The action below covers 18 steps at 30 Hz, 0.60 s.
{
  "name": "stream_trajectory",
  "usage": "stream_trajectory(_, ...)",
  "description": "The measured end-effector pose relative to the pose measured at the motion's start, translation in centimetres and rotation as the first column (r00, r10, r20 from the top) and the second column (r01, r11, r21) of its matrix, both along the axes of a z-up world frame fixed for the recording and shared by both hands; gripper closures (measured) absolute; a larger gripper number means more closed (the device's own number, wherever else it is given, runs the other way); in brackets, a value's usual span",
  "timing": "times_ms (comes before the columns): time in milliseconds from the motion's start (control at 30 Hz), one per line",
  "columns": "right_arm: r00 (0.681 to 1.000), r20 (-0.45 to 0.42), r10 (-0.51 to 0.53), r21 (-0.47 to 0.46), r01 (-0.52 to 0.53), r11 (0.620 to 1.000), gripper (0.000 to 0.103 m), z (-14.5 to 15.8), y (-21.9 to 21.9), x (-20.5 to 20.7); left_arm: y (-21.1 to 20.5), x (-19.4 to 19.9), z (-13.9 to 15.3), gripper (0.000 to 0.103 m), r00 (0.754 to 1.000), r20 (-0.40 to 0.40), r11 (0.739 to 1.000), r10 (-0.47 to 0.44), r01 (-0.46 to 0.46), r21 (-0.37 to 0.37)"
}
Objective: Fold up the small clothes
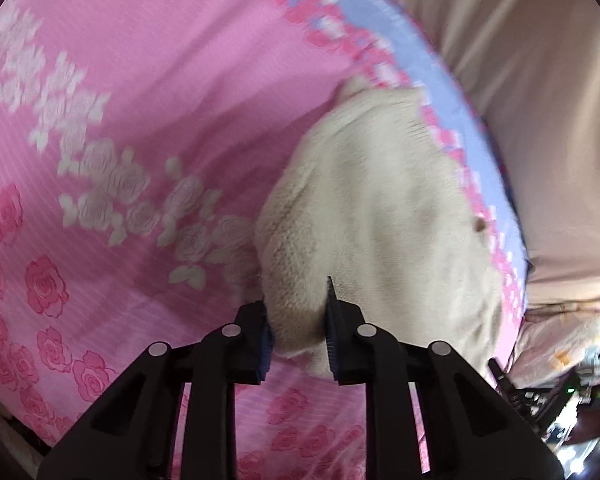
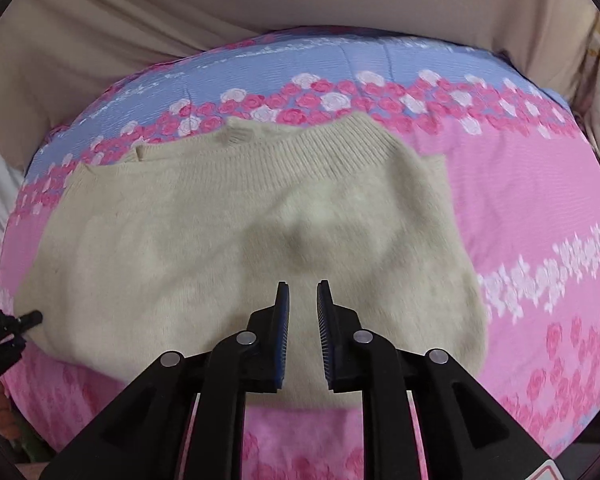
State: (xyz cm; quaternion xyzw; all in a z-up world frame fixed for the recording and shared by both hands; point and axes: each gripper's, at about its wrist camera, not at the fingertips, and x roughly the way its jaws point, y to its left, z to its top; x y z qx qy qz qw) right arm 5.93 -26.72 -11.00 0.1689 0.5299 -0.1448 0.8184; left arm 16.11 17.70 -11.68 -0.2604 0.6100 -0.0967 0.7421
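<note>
We have a cream knit sweater (image 2: 236,236) spread on the pink rose-print bedsheet (image 2: 520,208), its ribbed hem or collar band at the far side from our right gripper (image 2: 302,300) and its soft body reaching right up under the fingertips. The right gripper hangs just over the near-middle of the sweater with its jaws slightly parted and nothing between the pads, so it holds no cloth. Our left gripper (image 1: 298,312) works at the sweater's near edge: cream fabric (image 1: 380,220) bulges up between the two blue pads and the jaws stand narrow around it, so we judge it to be pinching a fold of the knit there; beyond the tips the rest of the garment runs away toward the blue band of the sheet (image 1: 452,92). In the right wrist view that left gripper shows only as a dark tip at the far left edge of the sweater. We judge the step to be the start of a fold, one side gripped and the other not yet taken. Next we need the right gripper to drop onto the sweater's edge nearest it, close on a matching bite of cloth, and then carry both edges across together, keeping the knit taut so it does not bunch
</note>
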Motion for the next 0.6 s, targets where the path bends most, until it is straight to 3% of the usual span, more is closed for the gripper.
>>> stream_trajectory(133,0.997,0.004,-0.081,0.051,0.080,0.995,0.078,0.0,-1.1,-3.2,-2.0,0.1,4.8,0.084,0.990,0.119,0.996,-0.081,0.086,-0.032)
stream_trajectory(300,0.988,0.004,-0.156,0.077,0.156,0.985,0.078,-0.4,-2.3,-5.8,-6.4,-0.4,10.7,0.085,0.940,0.256,0.969,-0.225,0.245,-0.046)
stream_trajectory(400,0.980,0.018,-0.199,0.094,0.196,0.976,0.077,-0.2,-3.1,-7.2,-10.9,-1.0,14.0,0.085,0.876,0.333,0.927,-0.349,0.374,-0.012)
stream_trajectory(600,0.957,0.028,-0.289,0.111,0.284,0.952,0.077,-0.1,-5.1,-10.9,-20.2,-2.4,16.1,0.086,0.762,0.380,0.825,-0.525,0.565,0.007)
